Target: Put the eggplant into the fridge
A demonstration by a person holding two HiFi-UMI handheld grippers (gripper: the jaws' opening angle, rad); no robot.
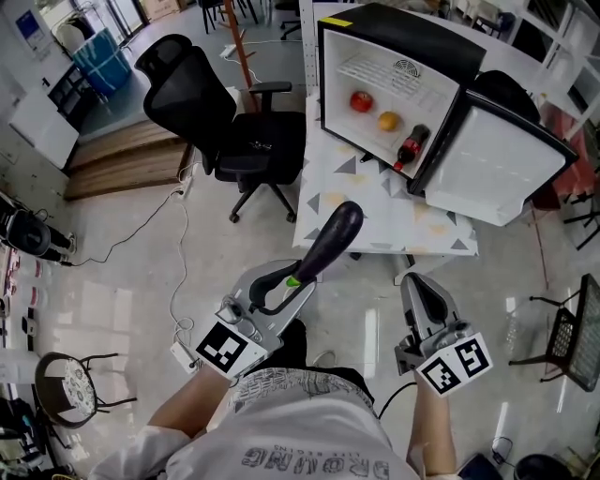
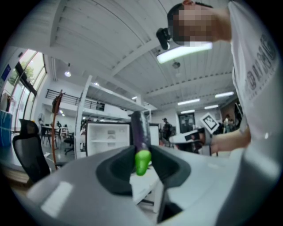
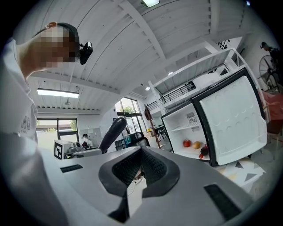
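Short of the table's (image 1: 375,220) near edge, left gripper (image 1: 296,281) clamps the eggplant (image 1: 333,239), tip toward the fridge (image 1: 394,80); right gripper (image 1: 419,287) closed, empty

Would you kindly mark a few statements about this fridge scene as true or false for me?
1. The left gripper holds the eggplant. True.
2. The fridge door is closed. False: it stands open.
3. The eggplant is inside the fridge. False: it is outside, in the left gripper, short of the table.
4. A bottle is in the fridge. True.
5. The right gripper carries a tomato. False: it holds nothing.
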